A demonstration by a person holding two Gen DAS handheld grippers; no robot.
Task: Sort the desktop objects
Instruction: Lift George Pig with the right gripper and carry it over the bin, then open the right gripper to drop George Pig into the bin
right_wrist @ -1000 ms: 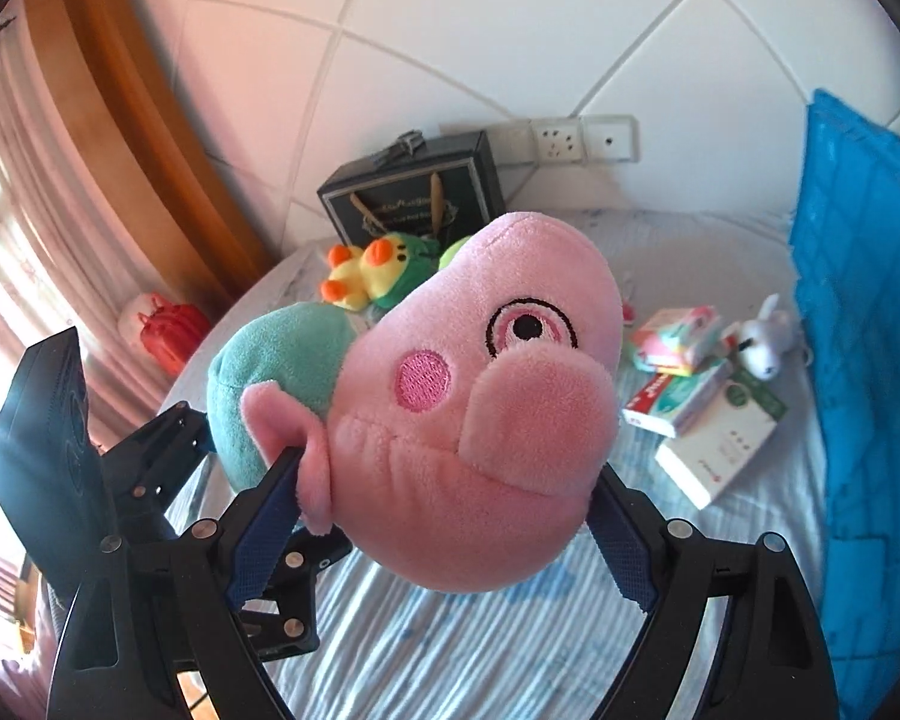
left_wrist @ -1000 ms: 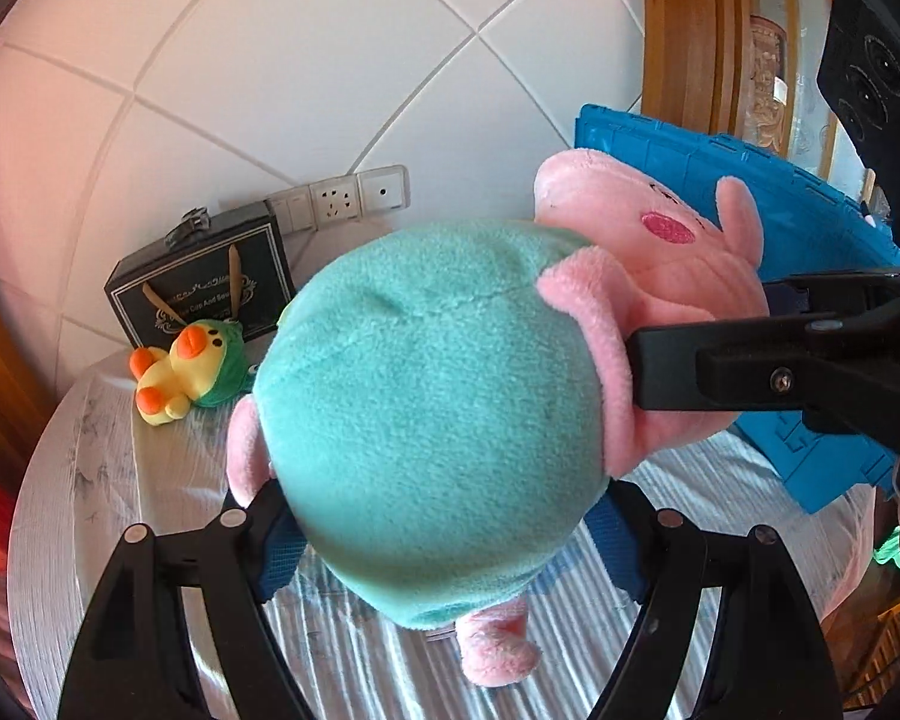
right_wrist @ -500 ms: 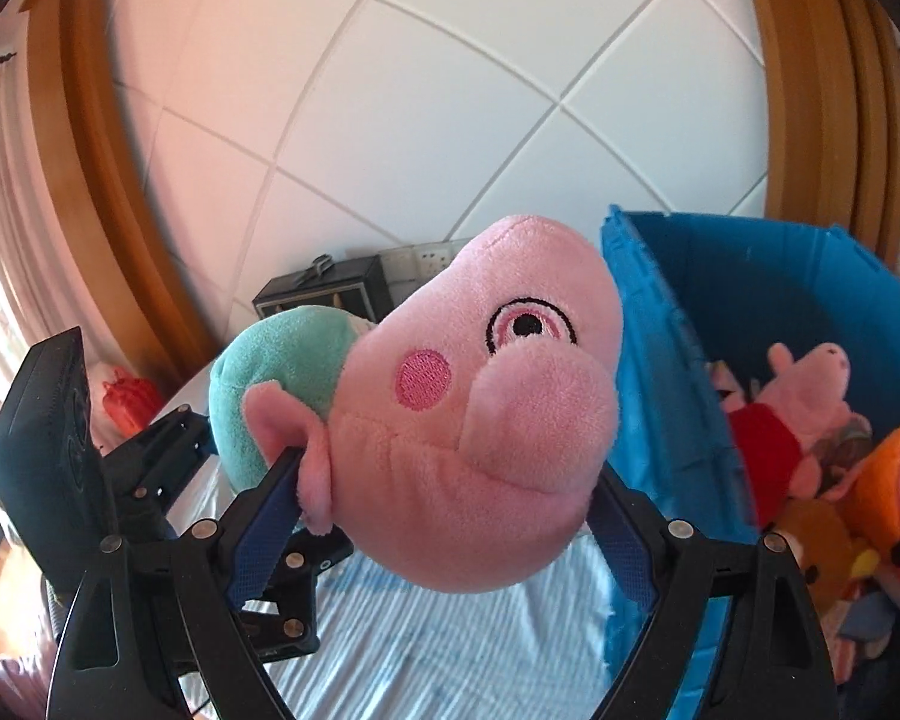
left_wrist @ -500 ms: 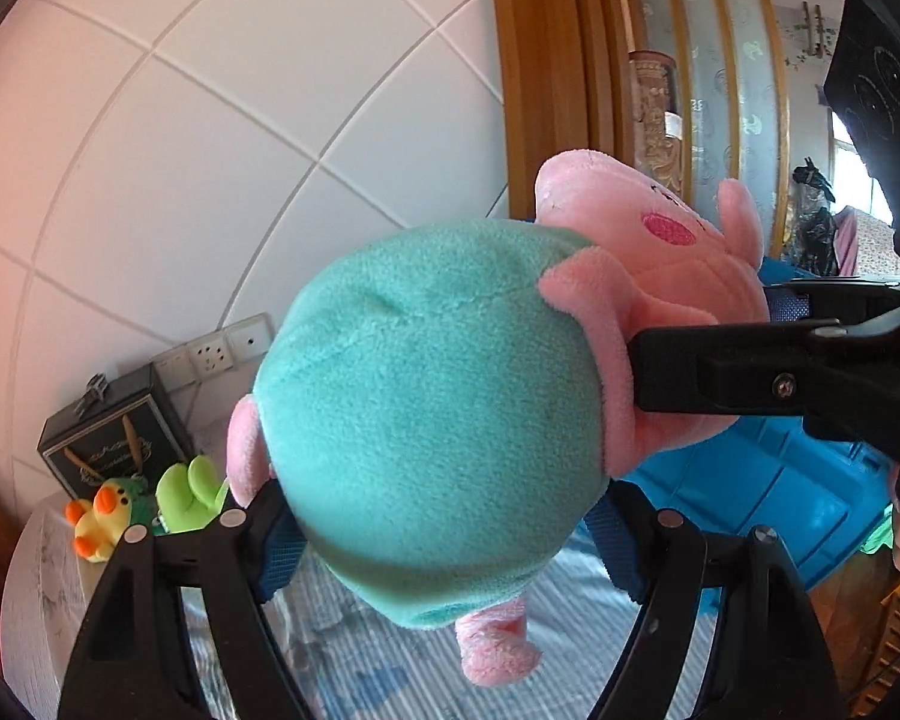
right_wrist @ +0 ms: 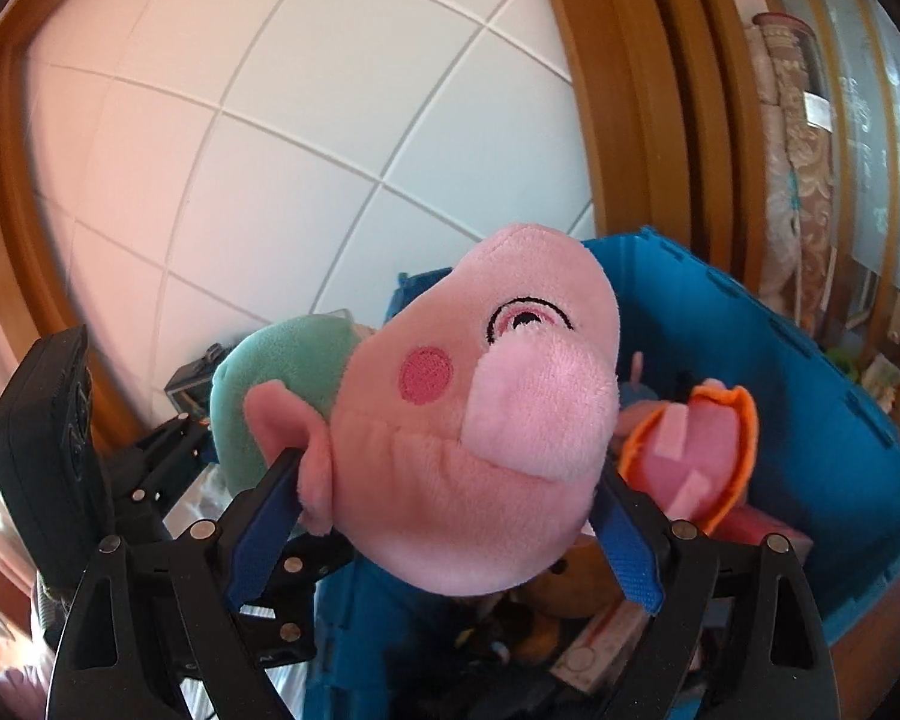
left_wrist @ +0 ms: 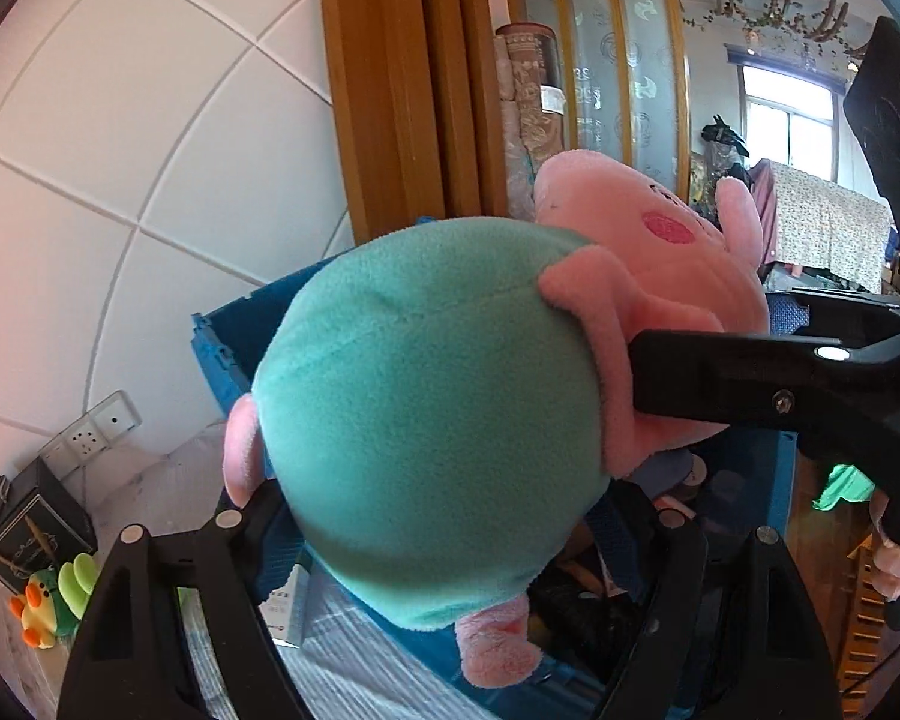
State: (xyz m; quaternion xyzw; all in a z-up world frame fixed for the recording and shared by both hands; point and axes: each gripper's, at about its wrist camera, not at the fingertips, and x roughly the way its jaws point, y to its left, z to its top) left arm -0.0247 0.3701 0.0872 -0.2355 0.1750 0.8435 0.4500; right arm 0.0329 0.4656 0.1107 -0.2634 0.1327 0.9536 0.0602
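Change: carried from above the striped bench (left_wrist: 354,654) to above the blue plastic crate (right_wrist: 810,420); black box and yellow duck, mid-left a second ago, now at the lower left corner of the left wrist view.
Toy: pink plush pig in a teal fleece dress (left_wrist: 438,420), held clear of the bench, filling the centre of both views; head toward the right in the left wrist view.
Left gripper (left_wrist: 444,516): clamped wide on the teal body, blue pads pressed into both flanks.
Right gripper (right_wrist: 450,510): jaws have just been opening a little; blue pads touching the pink head on either side, head between them.
Crate: open, behind and below the pig, right half of the right wrist view; other plush toys and small boxes inside.
Yellow duck toy (left_wrist: 42,612): lower left, on the bench beside the black gift box (left_wrist: 30,528).
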